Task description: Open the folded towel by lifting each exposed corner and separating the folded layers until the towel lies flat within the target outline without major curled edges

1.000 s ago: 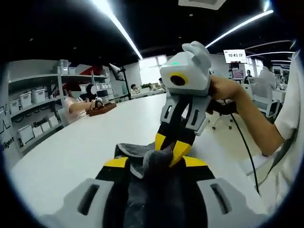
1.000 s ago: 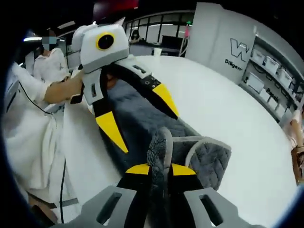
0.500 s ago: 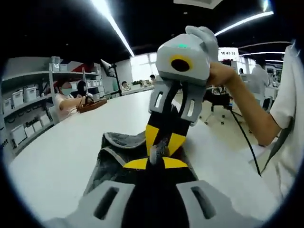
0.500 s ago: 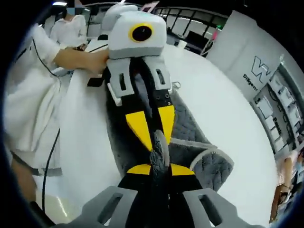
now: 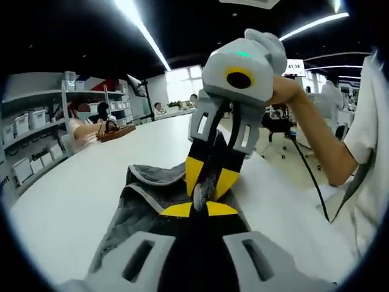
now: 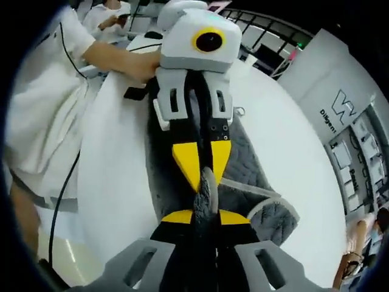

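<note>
Both grippers, left and right, pinch one towel fold at 12 o'clock; pulling apart unevenly may slip it

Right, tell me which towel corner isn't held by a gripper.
The rounded, pale-trimmed corner of the grey towel, lying on the white table. The other edge is pinched upright between the left gripper and right gripper.

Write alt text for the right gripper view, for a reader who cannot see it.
Two yellow-tipped grippers meet nose to nose, both pinching the same raised fold of a grey quilted towel over a white table: the right gripper from below, the left gripper from above, held by a person's hand.
</note>
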A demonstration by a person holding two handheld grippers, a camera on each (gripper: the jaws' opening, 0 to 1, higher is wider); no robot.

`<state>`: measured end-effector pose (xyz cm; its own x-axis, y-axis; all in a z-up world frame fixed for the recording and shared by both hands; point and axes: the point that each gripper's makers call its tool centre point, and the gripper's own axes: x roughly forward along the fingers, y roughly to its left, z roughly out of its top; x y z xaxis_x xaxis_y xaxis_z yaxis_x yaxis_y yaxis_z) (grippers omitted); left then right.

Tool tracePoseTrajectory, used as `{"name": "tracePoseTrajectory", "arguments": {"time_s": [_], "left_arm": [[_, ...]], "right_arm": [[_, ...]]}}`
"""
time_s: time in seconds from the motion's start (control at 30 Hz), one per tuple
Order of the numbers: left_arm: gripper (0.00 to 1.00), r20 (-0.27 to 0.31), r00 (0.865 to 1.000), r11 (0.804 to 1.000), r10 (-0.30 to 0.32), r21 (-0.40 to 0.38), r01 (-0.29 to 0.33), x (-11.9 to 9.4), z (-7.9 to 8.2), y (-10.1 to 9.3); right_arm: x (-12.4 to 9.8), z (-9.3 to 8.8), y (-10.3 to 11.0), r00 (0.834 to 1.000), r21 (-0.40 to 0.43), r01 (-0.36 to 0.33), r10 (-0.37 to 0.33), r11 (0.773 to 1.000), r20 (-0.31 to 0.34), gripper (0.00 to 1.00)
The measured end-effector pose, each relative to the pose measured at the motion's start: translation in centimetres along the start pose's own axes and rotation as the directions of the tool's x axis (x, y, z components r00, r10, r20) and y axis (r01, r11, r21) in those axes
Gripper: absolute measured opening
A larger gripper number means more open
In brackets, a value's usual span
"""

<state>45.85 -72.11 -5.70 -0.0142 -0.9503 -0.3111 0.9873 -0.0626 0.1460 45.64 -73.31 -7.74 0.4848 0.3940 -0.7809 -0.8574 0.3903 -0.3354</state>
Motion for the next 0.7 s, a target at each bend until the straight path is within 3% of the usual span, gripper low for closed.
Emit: {"name": "tracePoseTrajectory", "arguments": {"time_s": [0.03, 0.1, 0.23, 0.47, 0.53, 0.67, 0.7], "left_arm": [[0.05, -0.003, 1.000, 1.000, 0.011, -0.006, -0.011, 0.0, -0.1, 0.1], [0.05, -0.009, 1.000, 1.000, 0.023, -0.011, -0.023, -0.1, -0.2, 0.3], [0.05, 0.009, 1.000, 1.000, 0.021, -0.015, -0.021, -0.4, 0.2, 0.2], [0.04, 0.009, 1.000, 1.000, 0.028, -0.004, -0.028, -0.5, 0.3, 0.1], [0.04, 0.006, 0.999, 0.999, 0.033, 0.004, -0.033, -0.5, 0.3, 0.1], [0.04, 0.001, 0.999, 0.999, 0.032, 0.005, -0.032, -0.5, 0.2, -0.1], [0.04, -0.001, 0.999, 0.999, 0.032, 0.010, -0.032, -0.4, 0.2, -0.1]], "right_arm": [[-0.1, 0.0, -0.1, 1.000, 0.041, 0.009, -0.009, 0.999, 0.003, 0.09], [-0.3, 0.1, -0.1, 1.000, -0.012, 0.011, -0.011, 1.000, 0.012, 0.10], [-1.1, 0.3, -0.4, 0.998, 0.016, 0.022, -0.023, 1.000, 0.056, 0.11], [-2.8, 0.7, -2.0, 0.984, 0.144, 0.069, -0.091, 0.987, 0.154, 0.23], [-2.9, 1.3, -2.6, 0.967, 0.158, 0.065, -0.101, 0.985, 0.234, 0.26], [-3.8, 1.4, -4.3, 0.944, 0.232, 0.099, -0.165, 0.968, 0.287, 0.33], [-4.2, 1.6, -5.1, 0.929, 0.264, 0.115, -0.197, 0.958, 0.313, 0.35]]}}
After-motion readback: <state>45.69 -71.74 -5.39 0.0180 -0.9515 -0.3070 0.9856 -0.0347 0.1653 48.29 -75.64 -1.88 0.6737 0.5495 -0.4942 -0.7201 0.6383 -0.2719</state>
